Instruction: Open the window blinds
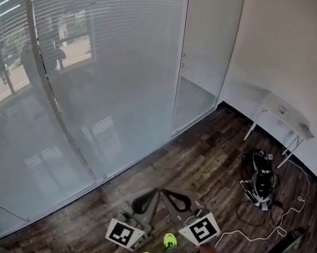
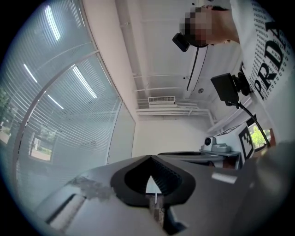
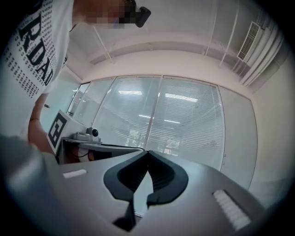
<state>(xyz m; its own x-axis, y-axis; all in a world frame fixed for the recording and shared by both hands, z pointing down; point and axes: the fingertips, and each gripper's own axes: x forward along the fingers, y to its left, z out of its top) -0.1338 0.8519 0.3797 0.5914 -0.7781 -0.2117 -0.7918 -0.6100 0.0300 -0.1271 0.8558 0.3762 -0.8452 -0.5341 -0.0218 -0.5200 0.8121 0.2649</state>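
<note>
Jaws of the left gripper (image 2: 150, 157) are pressed together at the tips, with nothing between the dark ribbed pads; only a narrow gap shows behind the meeting point. Jaws of the right gripper (image 3: 148, 153) are likewise closed tip to tip and empty.

Head view: both grippers sit at lower centre, left gripper (image 1: 149, 200) beside right gripper (image 1: 178, 202), their tips close to each other and each carrying a cube with square markers. Both are well apart from the window blinds (image 1: 98, 56), which fill the left half and upper centre of the frame. The blinds hang lowered over the whole glazed wall, with horizontal slats; greenery and pavement show dimly through them at upper left, and ceiling lights reflect in the glass.

Left gripper view: the blinds (image 2: 60, 115) occupy the left of the frame. Right gripper view: the blinds (image 3: 184, 124) span the centre, above the jaws.

Other items, head view: a door (image 1: 207, 54) at upper centre, a white table (image 1: 283, 114) at right, a dark wooden floor (image 1: 212, 160), and a black device with a white cable (image 1: 262, 181) on the floor at lower right.
</note>
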